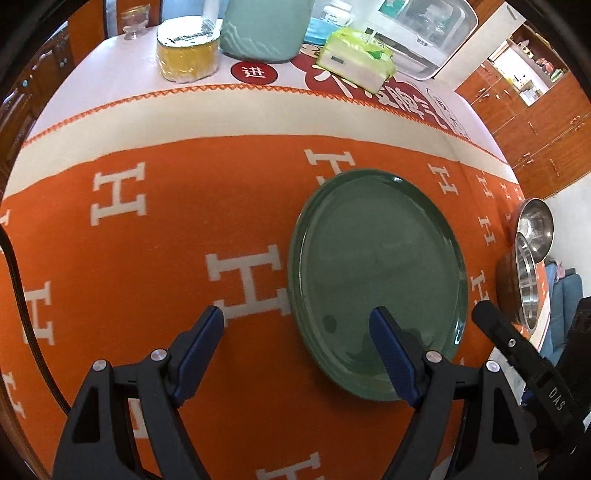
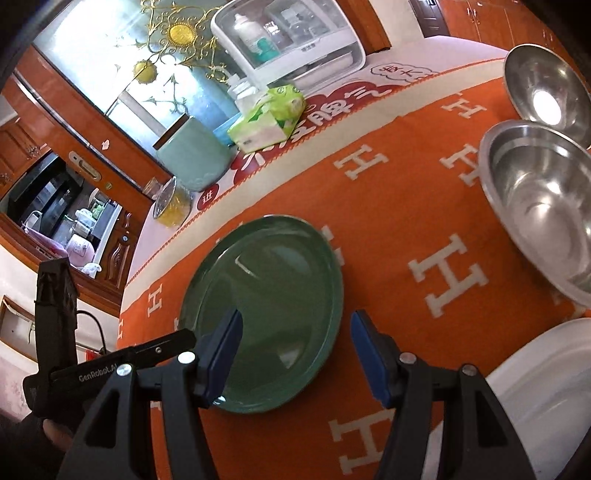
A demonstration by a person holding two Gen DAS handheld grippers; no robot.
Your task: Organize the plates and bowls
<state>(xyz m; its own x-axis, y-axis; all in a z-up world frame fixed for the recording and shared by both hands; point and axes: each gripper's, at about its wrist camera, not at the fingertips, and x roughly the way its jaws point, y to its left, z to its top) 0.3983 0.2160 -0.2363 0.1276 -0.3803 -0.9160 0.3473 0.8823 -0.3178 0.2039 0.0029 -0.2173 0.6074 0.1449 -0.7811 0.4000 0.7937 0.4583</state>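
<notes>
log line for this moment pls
left gripper: open, over green plate rim | right gripper: open, same rim | steel bowls: untouched

The table (image 1: 110,51) is covered by an orange cloth (image 1: 166,229) patterned with white H letters and edged by a cream band, beyond which a white and red printed mat (image 1: 332,79) is laid. On the orange cloth a green plate (image 1: 376,266) is set flat, with two steel bowls (image 2: 543,206) standing near it and a white dish (image 2: 546,387) seen beside them. At the far side a pale green jar (image 1: 266,29), a foil-topped yellow tub (image 1: 186,51), a green tissue pack (image 1: 354,59) and a white appliance (image 2: 291,40) are placed
</notes>
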